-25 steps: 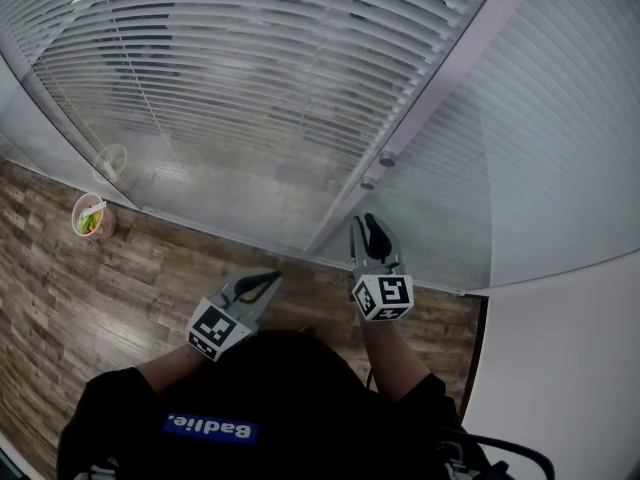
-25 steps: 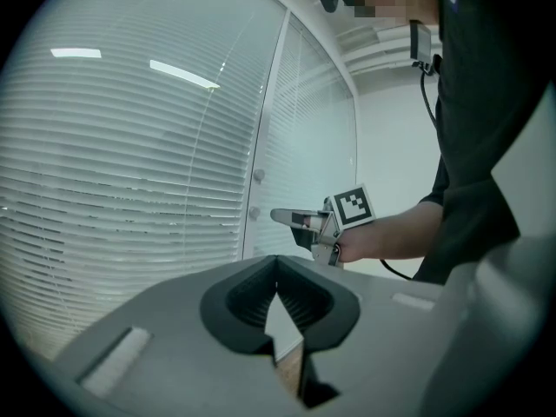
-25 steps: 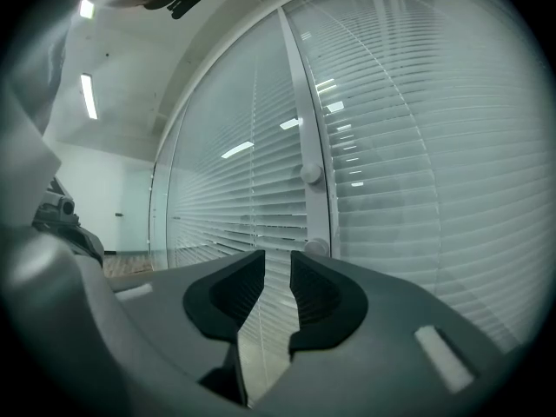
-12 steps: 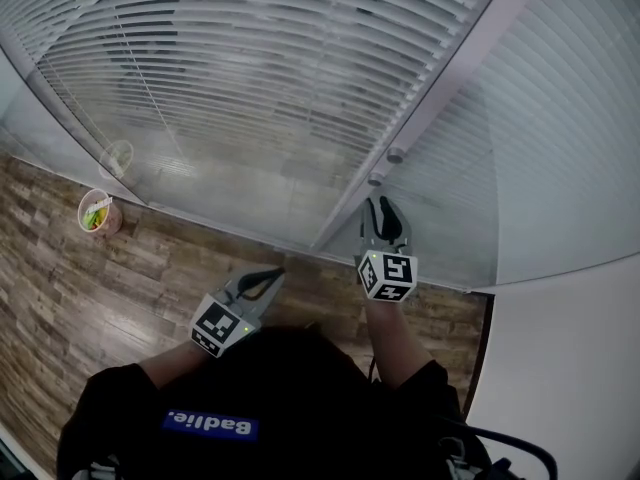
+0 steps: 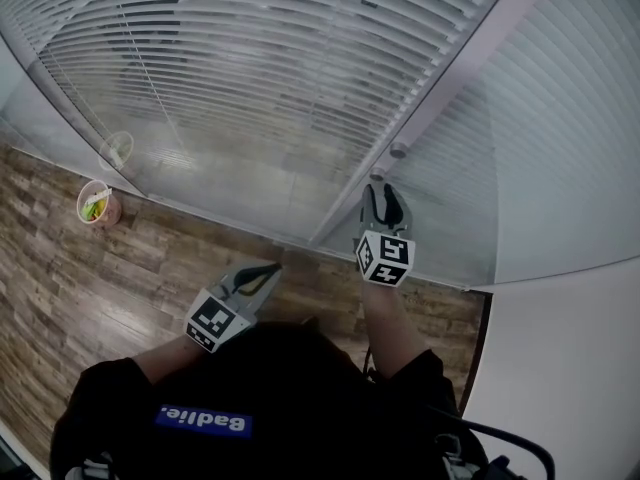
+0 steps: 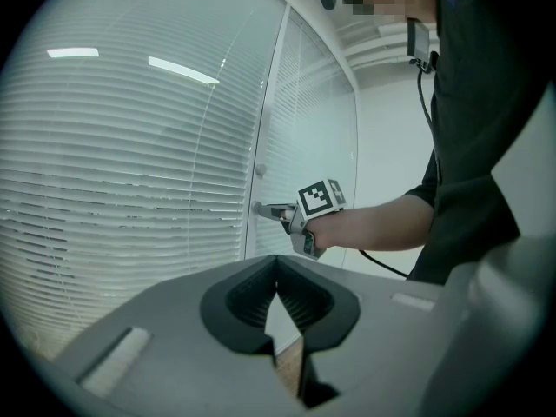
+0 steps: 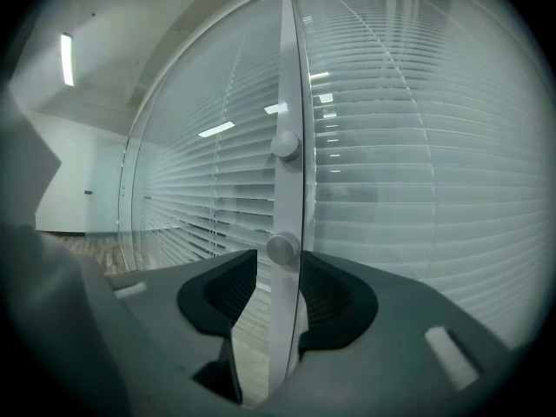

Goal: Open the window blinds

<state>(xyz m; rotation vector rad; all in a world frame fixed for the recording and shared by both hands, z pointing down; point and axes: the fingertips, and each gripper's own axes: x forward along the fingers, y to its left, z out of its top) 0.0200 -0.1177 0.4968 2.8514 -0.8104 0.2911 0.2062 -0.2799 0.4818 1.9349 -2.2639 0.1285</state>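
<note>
A cup [image 5: 97,204] stood on the wooden floor [image 5: 100,278] by the glass. The blinds [image 5: 250,68] hung behind panes on either side of a white post [image 5: 440,98]. The right gripper [image 5: 383,194] had just been opening its jaws. The post's lower knob [image 5: 377,176] stood between them unpinched, a gap only the right gripper view showed. The left gripper [image 5: 262,273] was clenched and empty, away from the glass.

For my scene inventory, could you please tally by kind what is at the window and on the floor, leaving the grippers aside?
Window blinds: 2
Knobs: 2
Cup: 1
Total: 5
</note>
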